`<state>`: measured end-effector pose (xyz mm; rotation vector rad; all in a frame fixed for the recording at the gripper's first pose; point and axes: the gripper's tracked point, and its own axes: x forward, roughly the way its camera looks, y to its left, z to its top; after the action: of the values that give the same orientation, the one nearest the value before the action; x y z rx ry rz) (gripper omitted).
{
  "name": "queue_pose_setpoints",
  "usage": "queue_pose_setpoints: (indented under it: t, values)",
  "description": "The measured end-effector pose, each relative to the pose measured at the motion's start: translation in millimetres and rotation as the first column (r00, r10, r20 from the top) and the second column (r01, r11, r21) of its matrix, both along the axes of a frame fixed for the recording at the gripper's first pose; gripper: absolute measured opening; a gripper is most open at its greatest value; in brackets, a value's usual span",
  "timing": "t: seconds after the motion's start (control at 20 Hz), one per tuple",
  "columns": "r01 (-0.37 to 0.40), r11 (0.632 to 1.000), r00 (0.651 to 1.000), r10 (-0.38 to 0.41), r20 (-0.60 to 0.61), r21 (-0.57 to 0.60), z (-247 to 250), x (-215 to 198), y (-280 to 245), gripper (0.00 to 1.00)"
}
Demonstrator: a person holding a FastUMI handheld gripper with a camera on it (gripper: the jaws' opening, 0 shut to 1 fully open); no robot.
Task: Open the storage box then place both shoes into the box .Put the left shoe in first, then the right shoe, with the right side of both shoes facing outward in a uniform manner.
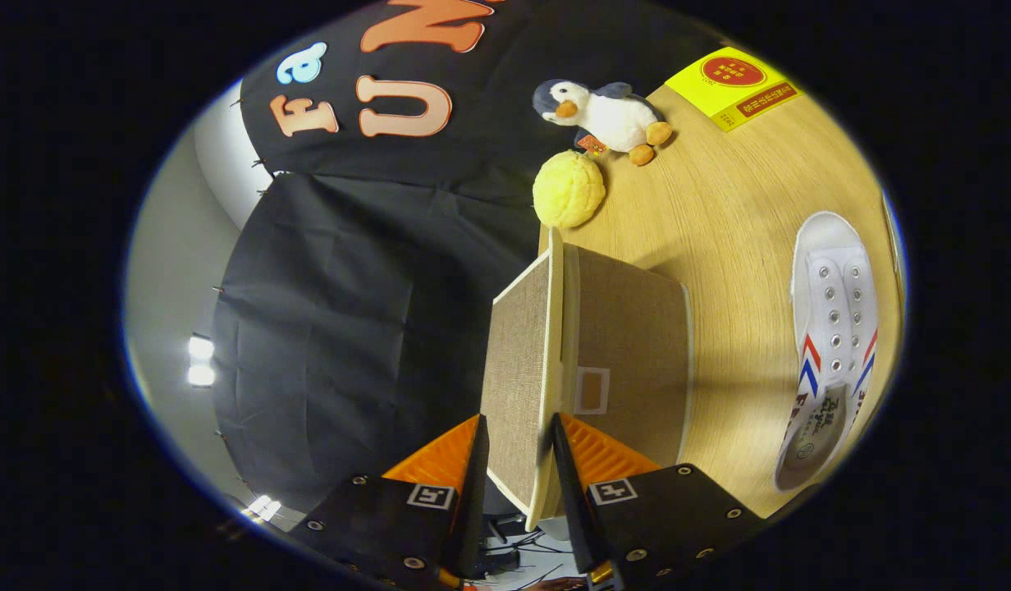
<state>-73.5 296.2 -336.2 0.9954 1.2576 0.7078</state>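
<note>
The gripper (518, 447) is clamped on the lid (518, 369) of the storage box (629, 345), both fingers pressing its faces, the lid's long axis running away from the fingers. One white shoe (830, 345) (red and blue stripes, insole print unreadable) lies beside the box on the table (719, 205), its long axis about parallel with the lid. Beyond: one plush penguin (604, 115), one yellow ball (569, 189), one yellow card (734, 86).

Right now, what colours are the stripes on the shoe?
Red and blue stripes on the white shoe, clearest in the gripper view.
</note>
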Motion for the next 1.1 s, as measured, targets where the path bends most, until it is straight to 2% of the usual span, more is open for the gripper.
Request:
queue_pose_setpoints:
  t: [0.15, 0.2, 0.25, 0.3, 0.4, 0.5, 0.65, 0.9, 1.1]
  values:
    - [-0.006, 0.995, 0.999, 0.003, -0.034, -0.095, -22, -9, 3, 0.38]
    - [-0.004, 0.995, 0.999, -0.001, -0.050, -0.102, -23, -11, 5, 0.30]
    - [0.004, 0.994, 0.998, -0.011, -0.061, -0.109, -23, -12, 5, 0.25]
    - [0.016, 0.994, 0.998, -0.023, -0.064, -0.106, -20, -10, 5, 0.13]
    - [0.041, 0.997, 0.997, -0.046, -0.068, -0.072, -8, -7, 6, 0.02]
    - [0.059, 0.997, 0.995, -0.062, -0.073, -0.041, 3, -1, 4, 0.01]
    - [0.039, 0.995, 0.997, -0.044, -0.056, -0.089, 3, -4, -9, 0.01]
    - [0.063, 0.993, 0.997, -0.068, -0.045, -0.098, 5, 1, -19, 0.01]
    - [0.020, 0.989, 0.996, -0.033, -0.086, -0.149, -15, -9, -5, 0.01]
